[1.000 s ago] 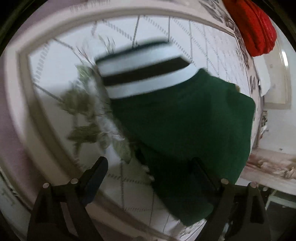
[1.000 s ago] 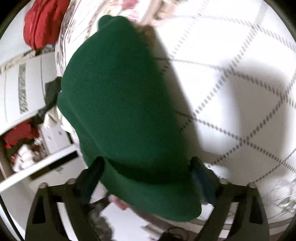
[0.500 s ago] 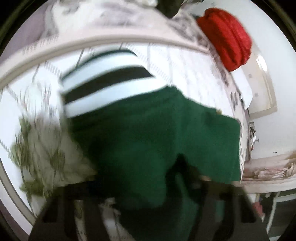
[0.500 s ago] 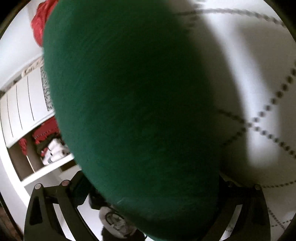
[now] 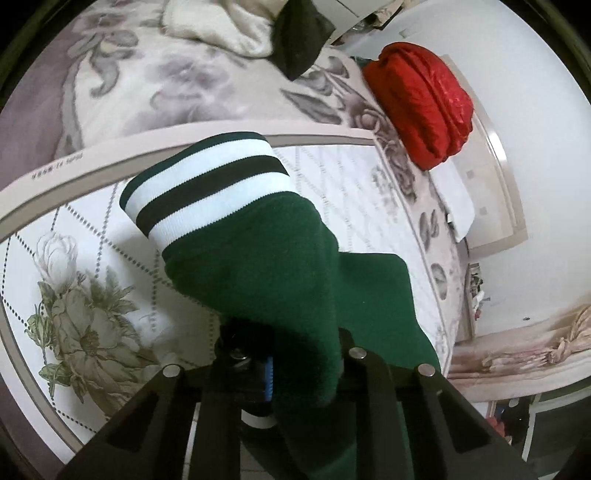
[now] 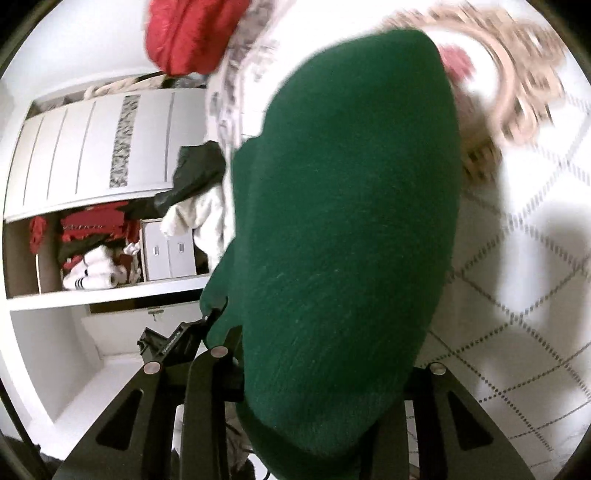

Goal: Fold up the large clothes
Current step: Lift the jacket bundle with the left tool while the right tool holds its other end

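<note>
A dark green garment [image 5: 280, 280] with a white-and-dark striped cuff [image 5: 207, 188] is held above a bed. In the left wrist view the left gripper [image 5: 306, 373] is seen with its jaws pressed together on a fold of the green cloth, the striped cuff hanging forward over the bed's white quilted cover [image 5: 92, 236], which is marked with dotted diamond lines and a printed flower [image 5: 74, 314]. A beige border [image 5: 74, 166] runs along the cover's far edge, and beyond it lies a grey floral bedspread [image 5: 155, 81]. A red bundle [image 5: 421, 103] rests near the bed's far right corner, with a cream garment [image 5: 218, 26] and a dark one [image 5: 299, 37] at the far edge.

In the right wrist view the right gripper [image 6: 314, 380] is largely covered by the green garment [image 6: 347, 221]; its jaws are closed on the cloth. A white wardrobe [image 6: 92, 147] with an open shelf [image 6: 103, 291] of red and white clothes is seen to the left, past the bed's edge.
</note>
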The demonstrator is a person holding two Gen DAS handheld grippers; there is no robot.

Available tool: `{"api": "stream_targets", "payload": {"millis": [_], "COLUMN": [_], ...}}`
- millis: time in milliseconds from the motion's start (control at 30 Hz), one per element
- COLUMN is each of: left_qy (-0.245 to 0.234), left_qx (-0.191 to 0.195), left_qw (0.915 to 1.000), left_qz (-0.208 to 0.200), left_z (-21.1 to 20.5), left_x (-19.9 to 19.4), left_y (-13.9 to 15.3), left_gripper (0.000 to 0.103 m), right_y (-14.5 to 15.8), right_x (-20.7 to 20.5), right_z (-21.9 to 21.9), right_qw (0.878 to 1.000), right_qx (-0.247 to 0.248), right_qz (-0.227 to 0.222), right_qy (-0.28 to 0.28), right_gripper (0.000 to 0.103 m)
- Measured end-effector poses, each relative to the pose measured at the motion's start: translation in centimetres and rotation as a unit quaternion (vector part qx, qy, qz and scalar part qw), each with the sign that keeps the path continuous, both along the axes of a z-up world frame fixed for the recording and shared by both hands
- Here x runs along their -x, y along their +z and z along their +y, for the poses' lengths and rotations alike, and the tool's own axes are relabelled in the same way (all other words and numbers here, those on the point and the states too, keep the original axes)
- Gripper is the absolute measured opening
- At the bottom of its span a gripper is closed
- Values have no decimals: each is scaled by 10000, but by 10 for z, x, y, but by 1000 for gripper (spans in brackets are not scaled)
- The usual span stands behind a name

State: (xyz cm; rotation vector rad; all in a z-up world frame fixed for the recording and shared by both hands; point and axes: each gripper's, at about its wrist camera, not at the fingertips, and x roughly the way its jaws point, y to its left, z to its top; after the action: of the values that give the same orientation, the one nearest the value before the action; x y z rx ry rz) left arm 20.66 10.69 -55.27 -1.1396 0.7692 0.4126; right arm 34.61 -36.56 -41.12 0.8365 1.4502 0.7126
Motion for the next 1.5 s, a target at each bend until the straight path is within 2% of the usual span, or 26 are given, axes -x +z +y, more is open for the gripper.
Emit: {"api": "stream_targets", "payload": {"millis": [100, 133, 167, 233, 300, 333, 367, 400, 467, 500, 567, 600, 633, 867, 933, 1000, 1067, 1133, 1167, 1200, 1300, 1400, 1500], "left_qy": [-77, -152, -216, -278, -177, -120, -47, -25, -28, -58, -41, 20, 59, 175, 230, 204, 209, 93, 75, 74, 39, -7, -92], "left_qx": [179, 285, 399, 761, 1270, 1422, 1556, 1589, 1411, 1317, 1373, 1531, 1620, 1638, 1669, 1638, 1364, 1154, 1055, 962, 732, 506, 337], "left_qw": [9998, 9994, 9984, 9949, 9871, 9853, 9842, 9851, 9896, 9911, 9905, 9876, 9853, 9828, 9820, 9835, 9886, 9923, 9933, 9941, 9960, 9974, 9974], "left_qz": [19, 106, 324, 600, 959, 936, 844, 649, 292, 178, -21, -340, -534, -838, -851, -745, -596, -439, -467, -504, -508, -522, -635], "left_z": [5, 6, 6, 3, 3, 3, 3, 4, 6, 6, 8, 11, 12, 23, 24, 24, 22, 20, 19, 18, 13, 13, 10], "left_x": [-12, -15, -19, -17, -7, -2, 5, 10, 15, 15, 14, 13, 13, -3, -4, -7, -11, -19, -21, -24, -33, -43, -47], "left_y": [-1, -8, -20, -47, -86, -97, -111, -116, -118, -119, -122, -125, -127, -131, -131, -130, -121, -115, -110, -104, -83, -62, -36], "left_gripper": [16, 17, 20, 24, 37, 49, 57, 59, 60, 64, 79, 96, 103, 103, 103, 103, 89, 40, 32, 27, 22, 20, 19], "right_y": [10, 5, 6, -20, -49, -65, -78, -90, -101, -103, -106, -107, -108, -109, -111, -113, -113, -110, -108, -105, -95, -76, -48], "right_x": [-18, -23, -27, -32, -32, -30, -26, -24, -22, -22, -24, -26, -27, -28, -27, -26, -29, -29, -28, -27, -25, -27, -36], "right_z": [-19, -22, -5, -24, -34, -39, -45, -49, -55, -58, -59, -59, -60, -70, -73, -68, -70, -70, -71, -73, -79, -80, -75], "right_qw": [10000, 9998, 9995, 9978, 9949, 9926, 9909, 9889, 9891, 9893, 9889, 9886, 9883, 9874, 9895, 9920, 9938, 9950, 9953, 9953, 9958, 9969, 9980], "right_qx": [-2, 157, 218, 419, 591, 722, 800, 845, 751, 725, 740, 745, 753, 790, 661, 492, 395, 398, 406, 438, 293, 154, 95], "right_qz": [17, 85, 153, 451, 744, 899, 1007, 1146, 1217, 1212, 1227, 1254, 1269, 1313, 1259, 1166, 1009, 834, 769, 700, 579, 421, 205], "right_qy": [89, 110, 148, 253, 352, 376, 408, 416, 345, 359, 383, 379, 380, 404, 255, 29, -237, -380, -431, -500, -648, -645, -586], "right_gripper": [34, 34, 35, 38, 48, 53, 64, 71, 74, 76, 79, 80, 81, 83, 89, 99, 99, 98, 91, 74, 54, 42, 39]}}
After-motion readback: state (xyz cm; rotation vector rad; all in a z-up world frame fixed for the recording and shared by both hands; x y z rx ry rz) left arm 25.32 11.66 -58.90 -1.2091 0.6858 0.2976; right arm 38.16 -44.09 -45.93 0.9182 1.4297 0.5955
